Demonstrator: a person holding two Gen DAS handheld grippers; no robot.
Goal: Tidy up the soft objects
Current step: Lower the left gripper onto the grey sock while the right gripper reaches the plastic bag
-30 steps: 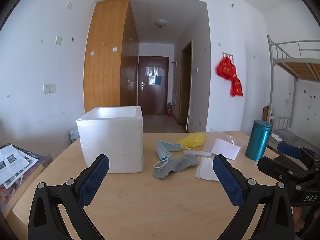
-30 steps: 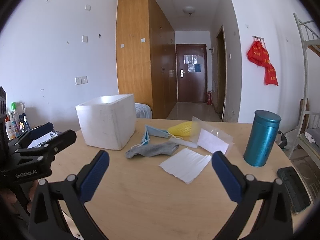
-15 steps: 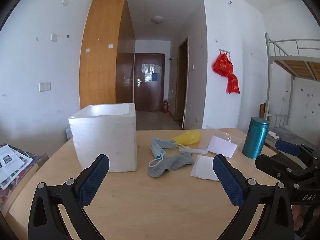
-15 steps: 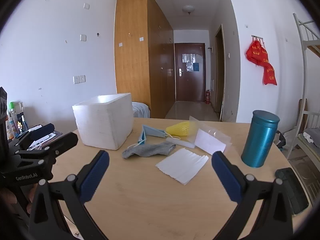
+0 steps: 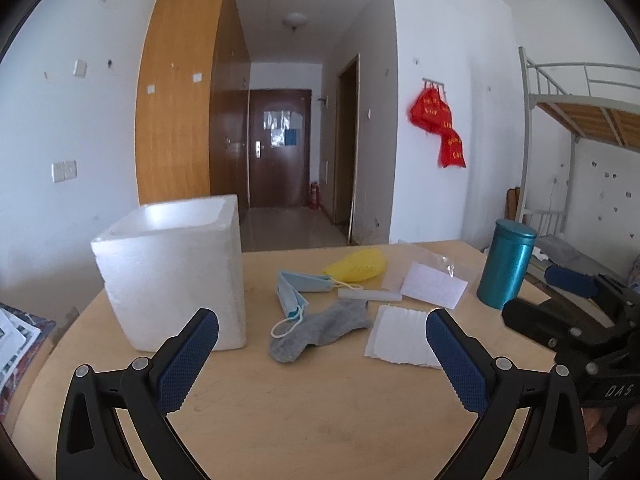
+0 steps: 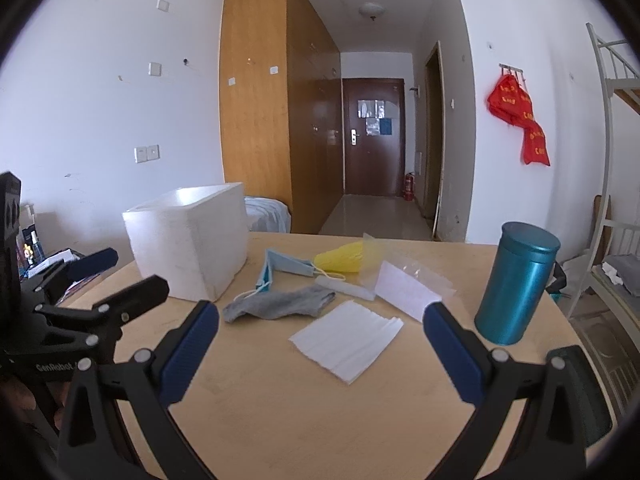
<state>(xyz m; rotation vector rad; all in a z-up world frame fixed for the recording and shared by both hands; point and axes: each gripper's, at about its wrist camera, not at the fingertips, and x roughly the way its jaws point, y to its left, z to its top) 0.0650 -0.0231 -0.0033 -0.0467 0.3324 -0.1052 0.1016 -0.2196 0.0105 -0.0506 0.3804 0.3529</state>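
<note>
A grey sock point(image 5: 320, 330) point(image 6: 280, 303) lies mid-table beside a blue face mask point(image 5: 296, 290) point(image 6: 280, 266), a yellow mesh pouch point(image 5: 358, 266) point(image 6: 340, 260) and a white folded cloth point(image 5: 400, 340) point(image 6: 348, 338). A white foam box point(image 5: 172, 272) point(image 6: 188, 240) stands at the left, open at the top. My left gripper point(image 5: 320, 346) is open and empty, above the table short of the sock. My right gripper point(image 6: 320, 338) is open and empty, near the white cloth.
A teal canister point(image 5: 506, 264) point(image 6: 516, 284) stands at the right. A clear bag with a white card point(image 5: 432, 288) point(image 6: 404, 290) and a white stick point(image 5: 368, 294) lie behind the cloth. The wooden table point(image 5: 320, 412) ends close in front. Papers point(image 5: 16, 340) lie off its left edge.
Both views have shifted slightly; the objects sit a little lower and nearer the left wrist camera. Both grippers stay open and empty. Nothing on the table has moved.
</note>
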